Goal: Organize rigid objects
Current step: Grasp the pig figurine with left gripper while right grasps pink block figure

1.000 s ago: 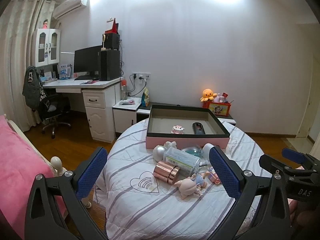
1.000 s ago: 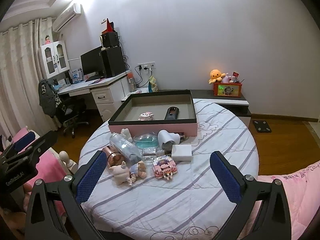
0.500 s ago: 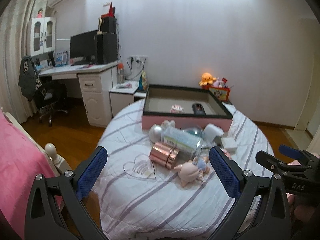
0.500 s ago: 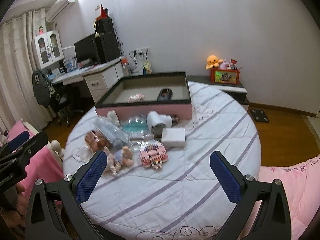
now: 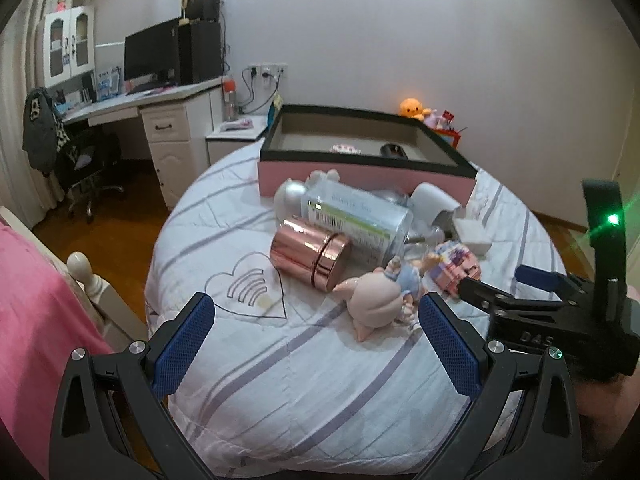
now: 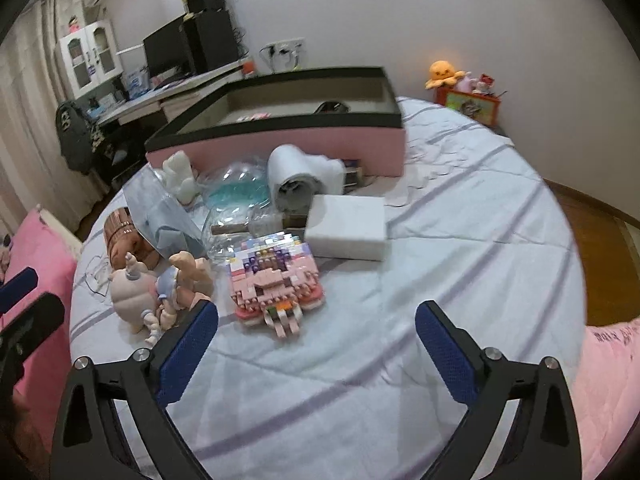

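Evidently both the left gripper [image 5: 316, 334] and right gripper [image 6: 316, 342] hover level above the bed [image 6: 440, 280], jaws wide, empty.

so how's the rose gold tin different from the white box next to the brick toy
The tin is a shiny, mirror-like cylinder; the white box is matte and flat.
The tin lies on its side; the box lies flat on its broad face.
The tin leans against a clear bottle; the box sits beside the brick toy.
Both still lie outside the tray.
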Action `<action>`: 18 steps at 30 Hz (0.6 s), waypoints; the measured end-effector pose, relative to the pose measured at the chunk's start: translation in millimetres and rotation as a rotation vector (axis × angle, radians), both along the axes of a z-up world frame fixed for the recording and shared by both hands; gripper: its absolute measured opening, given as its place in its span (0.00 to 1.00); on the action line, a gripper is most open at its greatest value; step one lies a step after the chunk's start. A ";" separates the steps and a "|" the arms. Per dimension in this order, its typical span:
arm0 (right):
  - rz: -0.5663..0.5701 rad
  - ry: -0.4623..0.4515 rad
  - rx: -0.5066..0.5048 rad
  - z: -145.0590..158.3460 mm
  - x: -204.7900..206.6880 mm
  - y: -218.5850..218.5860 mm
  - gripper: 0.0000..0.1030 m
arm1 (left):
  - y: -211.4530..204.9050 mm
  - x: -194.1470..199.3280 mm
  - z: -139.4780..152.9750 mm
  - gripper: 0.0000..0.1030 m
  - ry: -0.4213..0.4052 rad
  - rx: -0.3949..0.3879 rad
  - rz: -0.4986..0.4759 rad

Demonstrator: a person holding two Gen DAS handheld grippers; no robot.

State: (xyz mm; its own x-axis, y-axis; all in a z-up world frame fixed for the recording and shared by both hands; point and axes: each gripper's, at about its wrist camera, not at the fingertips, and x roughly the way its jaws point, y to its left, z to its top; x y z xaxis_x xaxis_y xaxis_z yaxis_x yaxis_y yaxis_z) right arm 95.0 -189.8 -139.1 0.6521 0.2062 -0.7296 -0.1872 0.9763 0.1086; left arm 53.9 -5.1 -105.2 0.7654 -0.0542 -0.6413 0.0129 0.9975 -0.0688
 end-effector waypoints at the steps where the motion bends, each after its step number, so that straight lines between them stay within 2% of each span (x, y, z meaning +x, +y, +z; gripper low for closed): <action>1: 0.013 0.006 -0.002 -2.8 2.8 3.5 0.97 | -0.9 1.4 -2.5 1.00 0.006 0.000 0.001; 2: 0.023 0.009 -0.003 -4.9 5.3 6.4 0.93 | -2.1 3.1 -5.6 1.00 0.015 -0.001 0.002; 3: 0.032 0.009 -0.005 -7.4 7.7 9.7 0.83 | -3.0 4.5 -7.6 1.00 0.021 -0.003 0.001; 5: 0.042 0.016 -0.032 -12.6 14.9 15.0 0.70 | -6.2 8.0 -11.8 1.00 0.036 -0.005 -0.003; 6: 0.048 0.006 -0.041 -11.7 15.0 17.0 0.56 | -7.6 9.3 -13.3 1.00 0.040 -0.005 -0.005; 7: 0.067 0.004 -0.030 -10.4 15.0 17.4 0.54 | -10.2 10.8 -15.6 1.00 0.046 -0.002 -0.009; 18: 0.056 -0.009 -0.003 -9.5 -3.6 1.1 0.54 | -31.0 44.1 -39.2 1.00 0.112 0.010 -0.008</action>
State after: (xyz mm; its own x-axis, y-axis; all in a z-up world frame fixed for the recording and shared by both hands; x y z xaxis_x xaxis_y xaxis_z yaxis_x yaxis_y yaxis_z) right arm 91.4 -188.7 -148.6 0.6459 0.2409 -0.7245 -0.2428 0.9645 0.1041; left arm 98.0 -36.1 -144.3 0.6887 -0.0528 -0.7231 0.0137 0.9981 -0.0599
